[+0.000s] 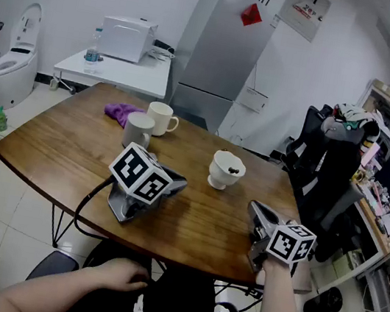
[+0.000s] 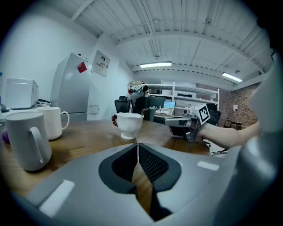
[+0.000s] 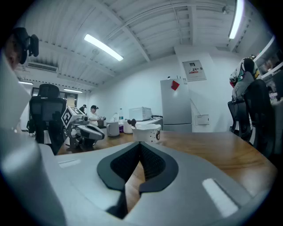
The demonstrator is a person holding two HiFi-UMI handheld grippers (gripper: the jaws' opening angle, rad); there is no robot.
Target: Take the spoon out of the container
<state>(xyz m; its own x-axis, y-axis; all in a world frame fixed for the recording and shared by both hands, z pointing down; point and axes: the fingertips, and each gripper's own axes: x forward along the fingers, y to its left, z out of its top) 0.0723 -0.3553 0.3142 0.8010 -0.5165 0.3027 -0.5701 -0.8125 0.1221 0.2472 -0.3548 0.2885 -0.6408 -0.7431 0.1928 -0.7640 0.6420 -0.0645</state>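
Wooden table holds the container near a refrigerator.

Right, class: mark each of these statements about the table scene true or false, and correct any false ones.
1. The left gripper and right gripper both have their jaws shut on nothing. True.
2. The spoon lies flat on the table. False: it sits in the white footed cup.
3. A grey mug and a white mug stand beside a purple cloth. True.
4. The left gripper hovers above the mugs. False: it rests on the table.
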